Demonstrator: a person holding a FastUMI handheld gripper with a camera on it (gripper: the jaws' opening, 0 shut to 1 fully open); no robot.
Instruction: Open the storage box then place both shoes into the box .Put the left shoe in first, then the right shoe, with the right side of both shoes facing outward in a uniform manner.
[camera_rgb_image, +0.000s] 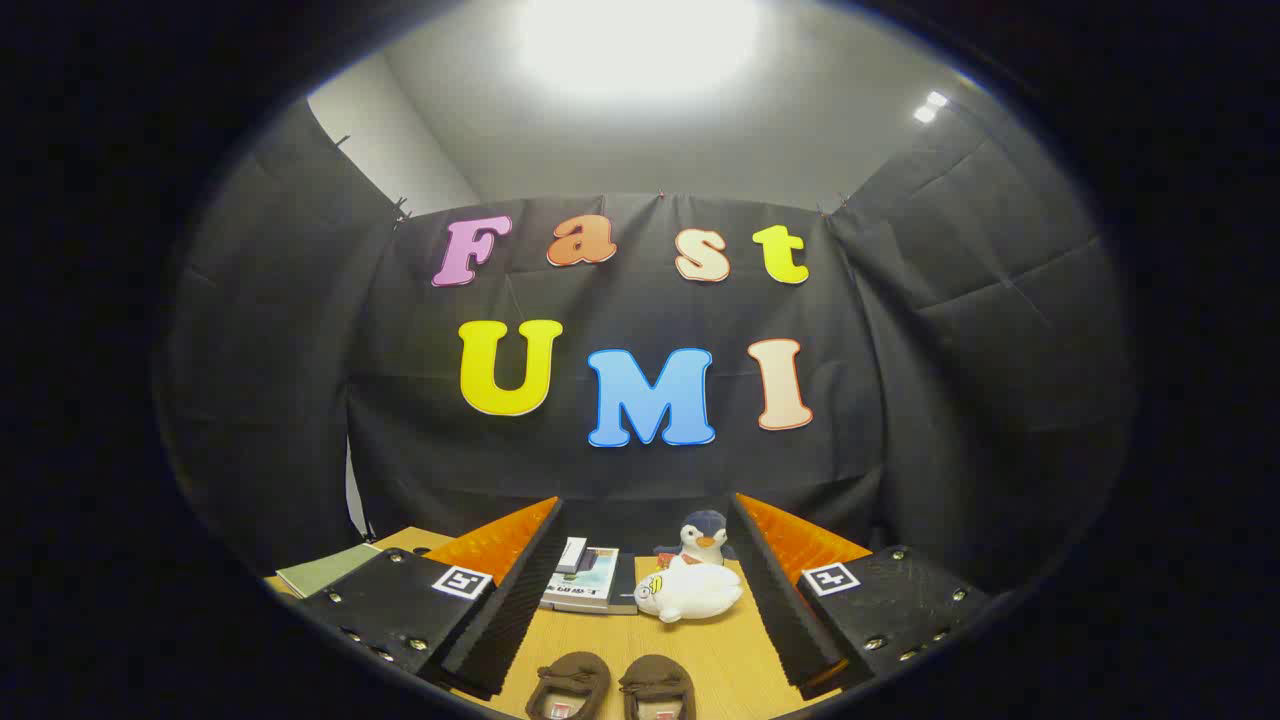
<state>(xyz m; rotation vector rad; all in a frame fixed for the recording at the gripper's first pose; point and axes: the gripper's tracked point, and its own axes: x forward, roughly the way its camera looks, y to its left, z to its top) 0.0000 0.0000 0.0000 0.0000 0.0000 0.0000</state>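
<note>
I hold my gripper (640, 600) above the wooden table (720, 650) with its fingers spread wide apart, grasping nothing; the table shows in the gap between them. Low in that gap, close to me, the two shoes (612, 688) sit side by side, almost touching. They are dark brown, soft and suede-like, slipper-shaped with rounded toes pointing away from me, and a seam runs across each upper. Their openings face up, and something pale shows inside each; I cannot tell what it is. Beyond the shoes, also between my fingers, lies a white plush toy (690, 590), with a penguin toy (704, 536) upright just behind it. A small stack of books (590, 582) lies left of the plush. A green notebook (328, 568) rests outside my left finger.
</note>
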